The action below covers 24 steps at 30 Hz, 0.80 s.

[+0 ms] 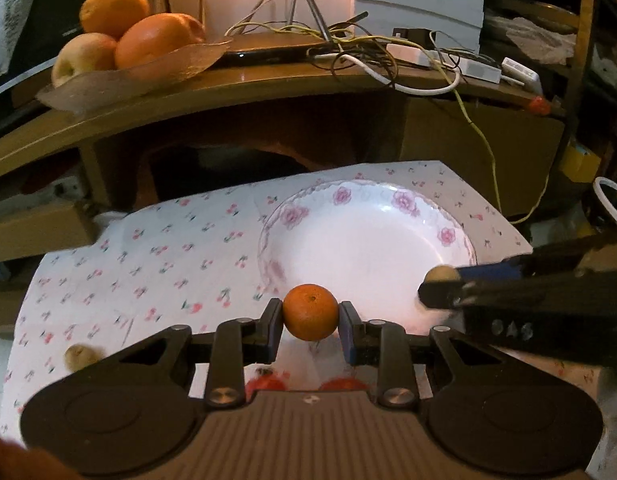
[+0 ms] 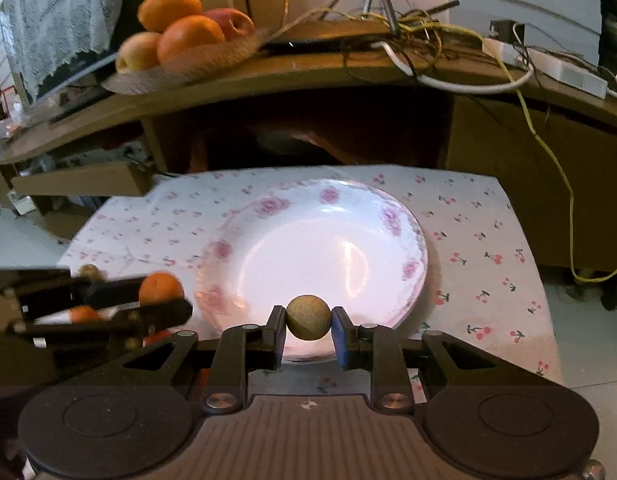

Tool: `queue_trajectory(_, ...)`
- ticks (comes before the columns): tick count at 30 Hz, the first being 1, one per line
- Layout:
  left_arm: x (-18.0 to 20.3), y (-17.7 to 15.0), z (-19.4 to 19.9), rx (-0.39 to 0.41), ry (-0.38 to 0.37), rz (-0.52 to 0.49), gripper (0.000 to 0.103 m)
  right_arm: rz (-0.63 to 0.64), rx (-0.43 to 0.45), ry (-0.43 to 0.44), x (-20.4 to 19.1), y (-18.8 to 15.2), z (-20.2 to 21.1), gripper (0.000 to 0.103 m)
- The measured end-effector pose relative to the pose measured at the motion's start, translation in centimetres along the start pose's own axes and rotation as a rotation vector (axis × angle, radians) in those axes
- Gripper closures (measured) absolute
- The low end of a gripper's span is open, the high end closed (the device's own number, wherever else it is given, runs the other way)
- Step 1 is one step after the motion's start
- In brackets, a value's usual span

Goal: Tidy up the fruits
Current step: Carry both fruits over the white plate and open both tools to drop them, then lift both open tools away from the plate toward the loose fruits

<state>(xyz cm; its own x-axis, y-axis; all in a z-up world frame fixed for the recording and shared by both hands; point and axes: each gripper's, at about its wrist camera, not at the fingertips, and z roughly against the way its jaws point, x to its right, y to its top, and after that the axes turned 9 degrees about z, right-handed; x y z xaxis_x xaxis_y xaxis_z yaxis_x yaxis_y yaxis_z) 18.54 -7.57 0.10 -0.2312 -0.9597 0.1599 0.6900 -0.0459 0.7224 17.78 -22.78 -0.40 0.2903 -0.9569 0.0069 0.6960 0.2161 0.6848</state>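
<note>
My left gripper (image 1: 310, 316) is shut on a small orange tangerine (image 1: 310, 312), held above the near left rim of the white plate with pink roses (image 1: 392, 204). My right gripper (image 2: 308, 320) is shut on a small tan round fruit (image 2: 308, 317), held over the near rim of the same plate (image 2: 388, 216). The right gripper shows in the left wrist view (image 1: 436, 286) at the plate's right. The left gripper shows in the right wrist view (image 2: 164, 296) at the plate's left. Another tan fruit (image 1: 81, 357) lies on the cherry-print cloth (image 1: 148, 248). Two red fruits (image 1: 268, 383) lie under the left gripper.
A wooden shelf (image 1: 268, 80) stands behind the table. On it sits a glass dish of oranges and apples (image 1: 120, 36), tangled cables (image 1: 348, 40) and white adapters (image 1: 480, 70). A cardboard box (image 2: 84, 180) lies at the table's back left.
</note>
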Motion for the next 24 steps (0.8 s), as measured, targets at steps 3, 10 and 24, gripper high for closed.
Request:
queue_trajectory(3, 0.8, 0.3, -0.6, 0.003, -0.013, -0.024, 0.068, -0.002, 0.006, 0.005, 0.3, 0.5, -0.6, 0.077)
queue_trajectory(10, 0.8, 0.1, -1.8, -0.022, -0.007, -0.029, 0.068, 0.010, 0.002, -0.004, 0.6, 0.7, -1.5, 0.076)
queue_trajectory(24, 0.7, 0.5, -1.6, 0.001, -0.004, -0.020, 0.063, -0.009, 0.037, -0.016, 1.4, 0.9, -0.9, 0.067)
